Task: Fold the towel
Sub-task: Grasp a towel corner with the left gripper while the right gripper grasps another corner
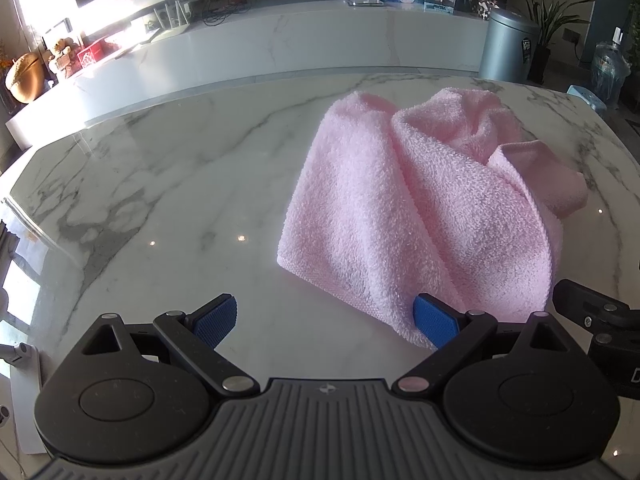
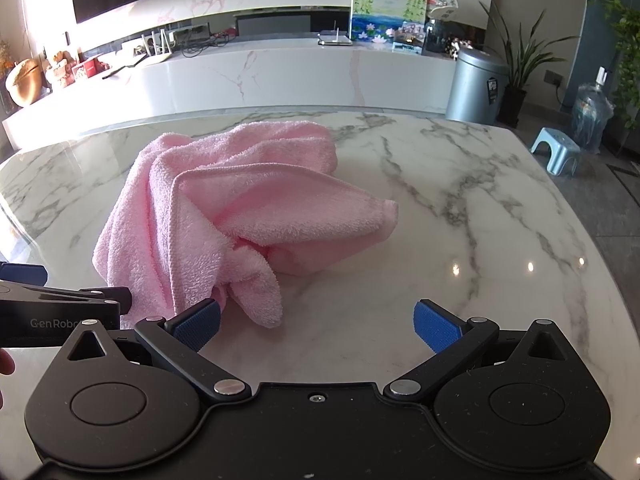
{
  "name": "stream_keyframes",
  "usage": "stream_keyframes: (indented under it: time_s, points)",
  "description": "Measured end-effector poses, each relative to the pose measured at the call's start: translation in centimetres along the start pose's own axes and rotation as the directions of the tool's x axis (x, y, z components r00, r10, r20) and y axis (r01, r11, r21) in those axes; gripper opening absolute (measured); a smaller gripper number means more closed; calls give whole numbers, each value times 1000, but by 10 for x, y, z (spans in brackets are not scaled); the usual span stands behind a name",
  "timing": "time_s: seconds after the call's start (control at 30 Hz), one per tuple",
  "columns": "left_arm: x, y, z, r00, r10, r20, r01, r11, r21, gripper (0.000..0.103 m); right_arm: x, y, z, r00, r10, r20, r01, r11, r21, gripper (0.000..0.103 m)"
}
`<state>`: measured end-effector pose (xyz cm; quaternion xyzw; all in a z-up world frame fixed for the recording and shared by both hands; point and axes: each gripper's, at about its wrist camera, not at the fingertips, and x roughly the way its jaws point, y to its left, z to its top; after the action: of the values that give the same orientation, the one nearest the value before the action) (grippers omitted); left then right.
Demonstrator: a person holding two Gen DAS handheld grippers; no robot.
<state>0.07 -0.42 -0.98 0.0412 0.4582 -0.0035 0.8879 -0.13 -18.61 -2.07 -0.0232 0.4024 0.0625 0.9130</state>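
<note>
Here the left gripper (image 1: 326,322) hovers low over the marble table (image 1: 168,200) with its blue-padded jaws spread wide and nothing between them. Its left pad (image 1: 214,322) sits over bare marble, while its right pad (image 1: 436,322) lies just beside the near hem of the pink terry towel (image 1: 420,208); whether they touch cannot be told. Seen from the left wrist, the towel is bunched in a loose heap ahead and to the right of that gripper, with two long ridges running away from the camera and a flap trailing off to the right.

In the right wrist view, the same towel (image 2: 224,208) lies crumpled ahead and to the left of the right gripper (image 2: 316,326), a twisted corner drooping down next to its left pad (image 2: 198,328). That gripper is likewise splayed apart and grasping nothing, its right pad (image 2: 438,326) above bare stone. The left gripper's body (image 2: 60,312) juts in at the left edge, close against the towel.
</note>
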Motion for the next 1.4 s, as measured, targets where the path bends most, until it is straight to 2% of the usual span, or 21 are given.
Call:
stream_keyframes:
  time_s: [0.2,0.33,0.47,0.53,0.67,0.73,0.8,0.93,1.0,1.13,1.33,1.4]
  points:
    - [-18,-8,9,999,-13,52,10,999,43,95,-2,2,-2,1000,22,1,-22,999,-34,102]
    - [-21,-10,16,998,-44,53,40,997,60,95,0,1,-3,999,41,-15,-42,998,-51,91]
    - [-28,-15,26,994,-79,71,72,992,99,91,0,0,-4,995,90,-36,-92,993,-77,84]
    - [-32,-20,32,992,-102,78,93,989,113,90,1,2,-4,991,118,-57,-124,987,-99,77]
    - [-35,-33,42,985,-157,78,144,979,145,75,4,5,-1,982,166,-91,-178,973,-148,65]
    - [-34,-40,44,980,-186,69,174,972,159,69,4,7,2,981,169,-92,-183,967,-179,55]
    - [-31,-44,44,975,-215,53,203,964,169,59,4,4,8,982,168,-91,-184,959,-215,54]
    - [-24,-49,41,966,-258,18,251,950,185,47,3,-7,21,985,148,-83,-166,945,-281,54]
    - [-22,-52,38,963,-270,6,263,945,196,39,4,-13,27,987,137,-84,-156,936,-315,54]
    - [-20,-61,33,952,-304,-20,301,928,218,36,6,-21,29,978,166,-122,-200,911,-361,54]
    - [-15,-67,35,946,-323,-34,323,922,215,36,13,-20,22,948,276,-158,-317,867,-385,54]
    - [-12,-67,37,944,-327,-43,329,920,212,34,17,-19,20,938,302,-171,-346,851,-394,48]
